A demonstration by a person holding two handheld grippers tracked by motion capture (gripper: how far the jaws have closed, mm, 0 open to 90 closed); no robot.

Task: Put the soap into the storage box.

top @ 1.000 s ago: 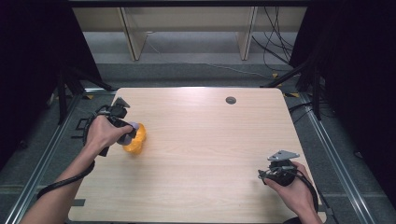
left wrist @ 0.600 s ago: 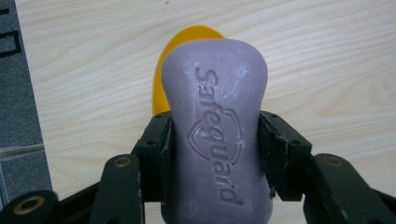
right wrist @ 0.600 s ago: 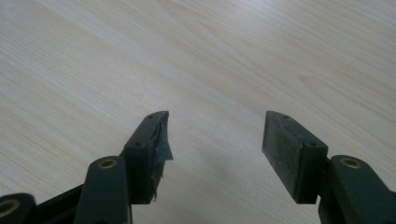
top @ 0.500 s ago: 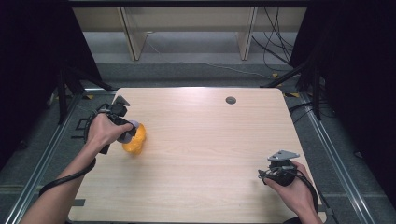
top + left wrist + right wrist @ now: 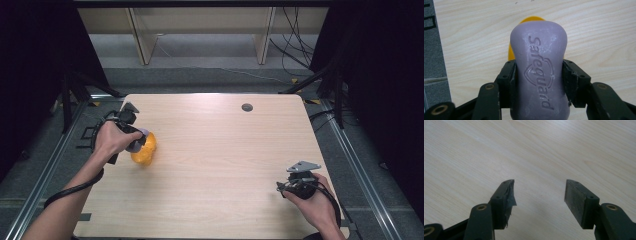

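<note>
A purple bar of soap (image 5: 539,67) stamped with a brand name sits between both pads of my left gripper (image 5: 538,72), which is shut on it. Beneath the bar lies an orange object (image 5: 531,19), mostly hidden by the soap. In the high view the left gripper (image 5: 136,141) holds the soap (image 5: 137,142) right over the orange object (image 5: 144,151) at the table's left side. My right gripper (image 5: 539,191) stands open above bare wood with nothing between its fingers. From above, the right gripper (image 5: 281,187) rests near the front right corner.
The wooden table (image 5: 220,150) has a small round hole (image 5: 247,107) near its far edge. Grey floor (image 5: 434,50) runs along the table's left edge. Dark stands and cables (image 5: 300,55) lie beyond the far side.
</note>
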